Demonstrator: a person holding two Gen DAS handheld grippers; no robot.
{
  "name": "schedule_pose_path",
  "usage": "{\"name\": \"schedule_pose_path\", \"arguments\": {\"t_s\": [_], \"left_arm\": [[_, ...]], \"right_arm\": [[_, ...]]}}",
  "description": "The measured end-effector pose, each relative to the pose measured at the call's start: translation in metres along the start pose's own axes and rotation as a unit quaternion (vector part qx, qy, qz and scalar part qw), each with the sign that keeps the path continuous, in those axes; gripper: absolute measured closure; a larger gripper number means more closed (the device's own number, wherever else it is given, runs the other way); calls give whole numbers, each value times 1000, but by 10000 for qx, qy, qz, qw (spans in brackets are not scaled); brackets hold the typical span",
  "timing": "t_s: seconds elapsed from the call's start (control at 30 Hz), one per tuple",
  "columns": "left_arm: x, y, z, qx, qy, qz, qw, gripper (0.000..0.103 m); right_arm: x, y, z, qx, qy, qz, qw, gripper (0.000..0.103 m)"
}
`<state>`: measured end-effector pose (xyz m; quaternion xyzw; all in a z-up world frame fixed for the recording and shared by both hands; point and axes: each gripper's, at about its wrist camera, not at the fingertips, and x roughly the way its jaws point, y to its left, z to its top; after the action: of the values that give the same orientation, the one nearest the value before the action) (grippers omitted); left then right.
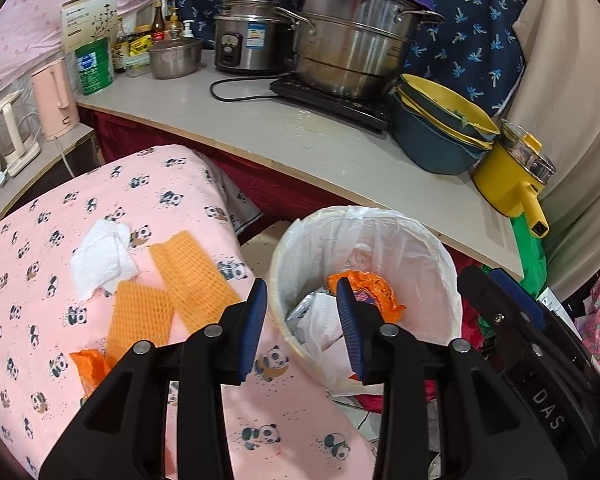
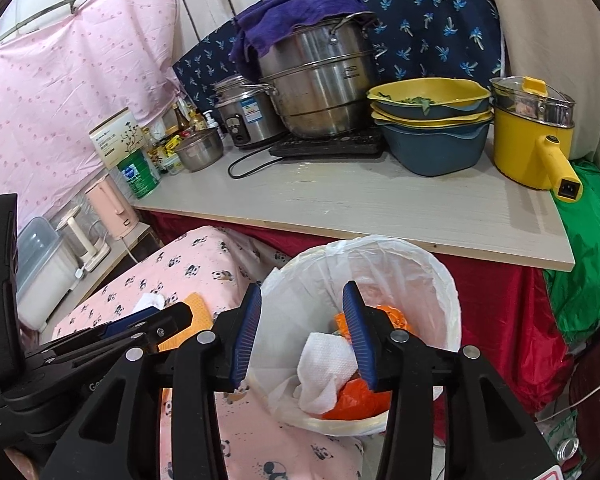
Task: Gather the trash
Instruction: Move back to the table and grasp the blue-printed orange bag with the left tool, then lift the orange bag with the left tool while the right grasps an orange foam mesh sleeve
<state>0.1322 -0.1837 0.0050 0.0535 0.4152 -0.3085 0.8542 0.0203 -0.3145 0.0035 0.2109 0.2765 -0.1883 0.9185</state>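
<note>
Left wrist view had the left gripper (image 1: 302, 328) nearest, its blue pads spread apart with nothing between them, hanging over the near rim of the lined trash bin (image 1: 440, 248). The right gripper (image 2: 300, 334) stood likewise open and empty above the bin's mouth. Inside the bin lay a white paper towel (image 2: 328, 364) on crumpled orange wrappers (image 2: 356, 400).

Just left of the bin, on the panda-print cloth (image 1: 28, 240), the remaining trash waited: two strips of orange foam netting (image 1: 172, 296), a crumpled white tissue (image 1: 100, 260) touching their far side, and a scrap of orange wrapper (image 1: 88, 364) at the near edge, partly hidden behind the gripper body.

All of it looked featherlight and soft. The netting would likely squash flat under the pads, so pinching across a strip's middle seemed safest; the tissue should be taken at its bunched centre, since a loose corner might tear or slip.

Farther back, the counter (image 1: 260, 128) carried a large steel pot (image 1: 348, 52).
</note>
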Motion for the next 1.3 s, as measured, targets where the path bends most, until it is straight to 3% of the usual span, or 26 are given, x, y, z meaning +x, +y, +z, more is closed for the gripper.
{"name": "schedule_pose_path", "arguments": {"t_s": [0.4, 0.7, 0.87, 1.0, 1.3], "left_arm": [[-20, 60, -16, -419, -57, 457, 9981, 65], [-29, 113, -42, -799, 4, 985, 9919, 50], [-31, 150, -65, -1214, 110, 1314, 9838, 22], [-27, 173, -87, -1404, 323, 1386, 9798, 21], [-6, 184, -141, -1549, 896, 1083, 9779, 17]], "right_arm": [[5, 58, -15, -476, 191, 290, 9983, 56], [14, 94, -30, -757, 385, 477, 9952, 52], [22, 111, -44, -933, 541, 540, 9927, 48], [30, 119, -56, -1015, 695, 581, 9907, 47], [51, 137, -93, -1173, 1178, 693, 9836, 47]]}}
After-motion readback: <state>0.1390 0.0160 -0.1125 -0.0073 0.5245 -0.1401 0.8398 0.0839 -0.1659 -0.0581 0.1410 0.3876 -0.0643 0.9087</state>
